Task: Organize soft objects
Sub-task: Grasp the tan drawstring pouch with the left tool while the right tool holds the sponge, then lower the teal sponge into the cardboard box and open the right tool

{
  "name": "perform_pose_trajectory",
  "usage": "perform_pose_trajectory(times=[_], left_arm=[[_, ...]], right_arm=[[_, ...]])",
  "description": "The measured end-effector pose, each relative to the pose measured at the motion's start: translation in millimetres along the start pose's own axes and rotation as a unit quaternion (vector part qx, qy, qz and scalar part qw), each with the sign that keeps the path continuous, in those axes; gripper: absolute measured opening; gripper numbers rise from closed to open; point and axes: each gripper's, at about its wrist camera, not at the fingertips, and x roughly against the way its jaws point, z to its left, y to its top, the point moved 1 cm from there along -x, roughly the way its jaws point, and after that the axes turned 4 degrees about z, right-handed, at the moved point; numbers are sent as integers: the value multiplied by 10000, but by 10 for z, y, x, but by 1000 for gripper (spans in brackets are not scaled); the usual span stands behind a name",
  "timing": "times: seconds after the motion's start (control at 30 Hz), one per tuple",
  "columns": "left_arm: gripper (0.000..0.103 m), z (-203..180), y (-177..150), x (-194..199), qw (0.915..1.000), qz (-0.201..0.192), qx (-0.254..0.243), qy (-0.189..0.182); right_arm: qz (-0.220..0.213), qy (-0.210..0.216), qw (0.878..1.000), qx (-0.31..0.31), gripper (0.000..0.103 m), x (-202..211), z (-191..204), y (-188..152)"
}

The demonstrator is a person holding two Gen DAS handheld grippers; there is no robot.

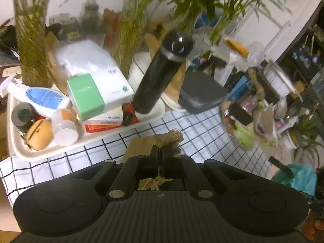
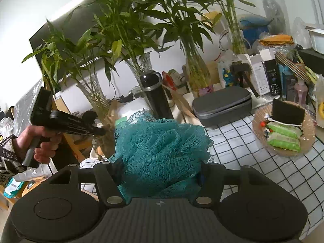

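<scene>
Teal netting, crumpled and airy: the mesh pouf [image 2: 162, 151] bulges between my right tool [image 2: 160, 174], pinched above the checked worktop [image 2: 253, 141]. My left tool [image 1: 159, 156] nips coarse beige woven cloth [image 1: 172, 139]; beyond, a smooth black bottle [image 1: 160, 70].

On the table cloth [image 2: 263, 174]: tray [image 1: 85, 141] at left, flask [image 1: 160, 73] upright on it, case [image 2: 222, 107] right of flask, plate [image 2: 283, 151] further right, vases [image 2: 194, 75] behind.
</scene>
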Motion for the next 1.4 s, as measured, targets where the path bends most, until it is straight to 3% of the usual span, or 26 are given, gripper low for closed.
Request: perform_pose_trajectory(times=[0.23, 0.5, 0.8, 1.1, 1.4], left_arm=[[4, -87, -75, 483, 9984, -340, -97, -435], [4, -350, -382, 1078, 9917, -687, -476, -976], [4, -561, -840, 1458, 9862, -628, -925, -1222], [4, -714, -1315, 1510, 9835, -431, -1511, -896], [4, -891, -1697, 1431, 9721, -228, -2316, -305]], right_arm=[[-61, 10, 9998, 194, 66, 126, 232, 104], [-142, 262, 9986, 438, 66, 358, 480, 167], [-14, 536, 9955, 787, 66, 502, 805, 18], [119, 724, 9940, 809, 66, 537, 948, -177], [351, 866, 9921, 833, 66, 467, 1043, -368]])
